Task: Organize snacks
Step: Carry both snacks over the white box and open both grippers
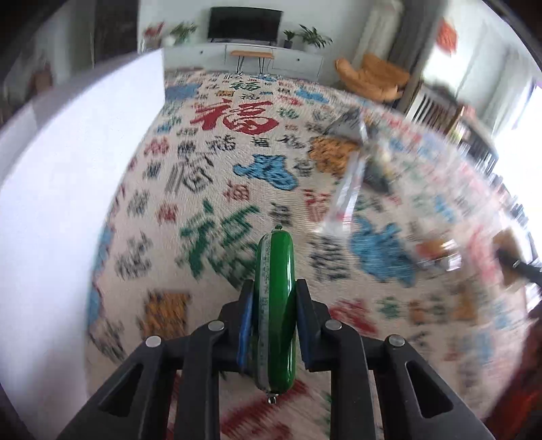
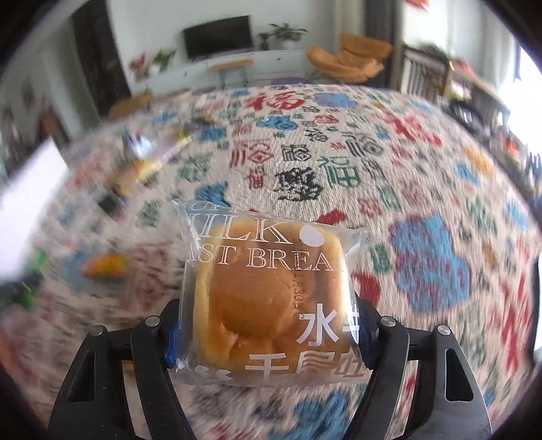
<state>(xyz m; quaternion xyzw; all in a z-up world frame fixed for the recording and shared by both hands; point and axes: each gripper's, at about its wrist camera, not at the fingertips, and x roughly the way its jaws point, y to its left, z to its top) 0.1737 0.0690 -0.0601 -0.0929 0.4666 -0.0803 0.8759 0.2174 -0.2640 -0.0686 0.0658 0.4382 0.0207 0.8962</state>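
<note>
In the left wrist view a green sausage stick [image 1: 276, 304] with metal clips at its ends stands lengthwise between the blue pads, and my left gripper [image 1: 275, 321] is shut on it, lifted above the patterned cloth [image 1: 216, 189]. In the right wrist view a clear-wrapped milk toast bread [image 2: 267, 298] fills the space between the fingers; my right gripper [image 2: 267, 331] is shut on the pack, held above the cloth [image 2: 338, 162]. A blurred clear snack packet [image 1: 352, 169] lies to the right in the left wrist view.
A large white box wall [image 1: 67, 189] rises on the left. Blurred snack packs [image 2: 142, 162] and an orange-yellow packet [image 2: 105, 265] lie on the left of the cloth in the right wrist view. Beyond the table are a TV [image 1: 245, 23] and an orange chair [image 1: 372, 78].
</note>
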